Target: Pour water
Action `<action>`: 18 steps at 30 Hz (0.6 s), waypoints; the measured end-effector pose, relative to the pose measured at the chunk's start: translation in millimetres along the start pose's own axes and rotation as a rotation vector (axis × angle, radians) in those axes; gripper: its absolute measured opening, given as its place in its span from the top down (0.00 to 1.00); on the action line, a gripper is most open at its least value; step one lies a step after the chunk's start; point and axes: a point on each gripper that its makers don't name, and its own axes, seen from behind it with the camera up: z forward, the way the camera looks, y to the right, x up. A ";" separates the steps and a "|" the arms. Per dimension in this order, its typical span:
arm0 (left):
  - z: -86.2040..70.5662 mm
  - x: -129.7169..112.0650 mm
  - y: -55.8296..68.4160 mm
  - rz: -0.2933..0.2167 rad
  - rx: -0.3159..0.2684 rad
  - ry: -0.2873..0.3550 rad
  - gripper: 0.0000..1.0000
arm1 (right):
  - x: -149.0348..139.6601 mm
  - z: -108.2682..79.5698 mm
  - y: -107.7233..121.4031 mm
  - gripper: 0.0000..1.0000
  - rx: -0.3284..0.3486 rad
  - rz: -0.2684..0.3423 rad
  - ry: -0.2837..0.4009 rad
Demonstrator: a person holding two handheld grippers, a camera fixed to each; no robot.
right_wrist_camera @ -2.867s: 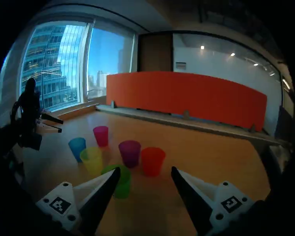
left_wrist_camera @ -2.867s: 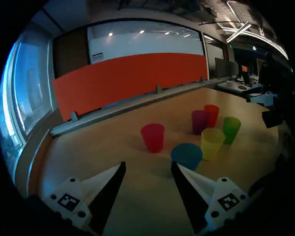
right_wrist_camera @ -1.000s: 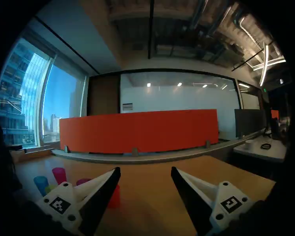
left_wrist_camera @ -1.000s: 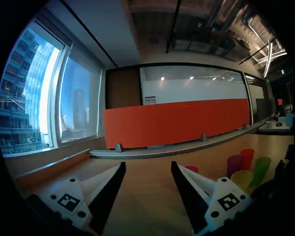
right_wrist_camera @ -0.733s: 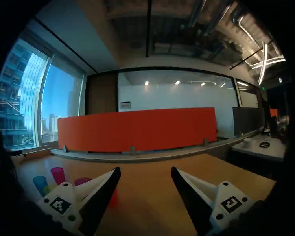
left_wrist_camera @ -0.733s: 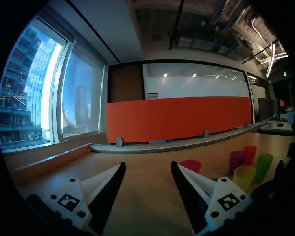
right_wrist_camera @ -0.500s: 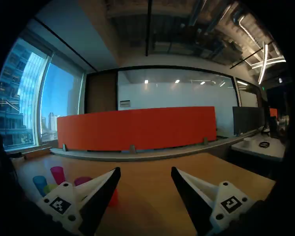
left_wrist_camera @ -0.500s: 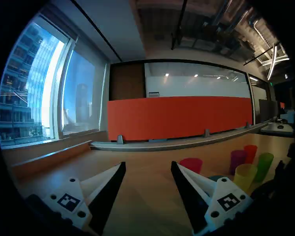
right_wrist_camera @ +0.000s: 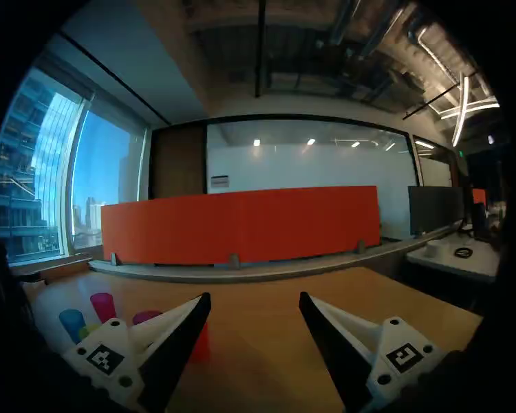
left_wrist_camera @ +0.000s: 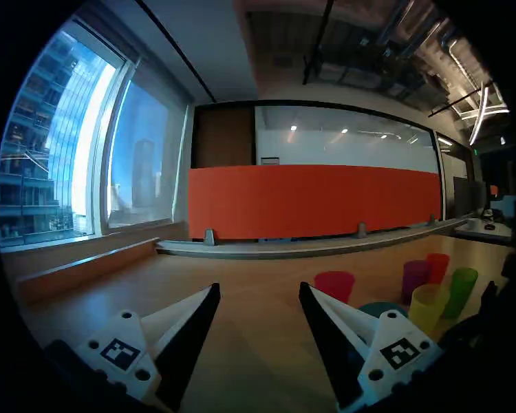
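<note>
Though close to cups (left_wrist_camera: 426, 306), wide tabletop (left_wrist_camera: 258, 306) ahead.

Wooden table (left_wrist_camera: 258, 306). Upright on it, clustered right: pink cup (left_wrist_camera: 334, 285), blue cup (left_wrist_camera: 378, 309), yellow cup (left_wrist_camera: 426, 308), purple cup (left_wrist_camera: 415, 274), orange cup (left_wrist_camera: 437, 266), green cup (left_wrist_camera: 461, 290). Pink stands slightly apart, leftmost.
</note>
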 end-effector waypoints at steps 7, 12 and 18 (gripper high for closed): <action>0.4 -3.8 0.1 -0.011 -0.003 -0.009 0.15 | 2.5 -1.7 2.1 0.01 -0.002 0.010 0.002; 1.5 -6.4 1.2 -0.010 -0.007 -0.018 0.15 | 2.0 -2.0 4.4 0.01 -0.005 0.012 0.000; 1.4 -6.8 1.6 -0.009 -0.008 -0.021 0.15 | 0.8 -2.3 7.0 0.01 -0.009 0.016 -0.001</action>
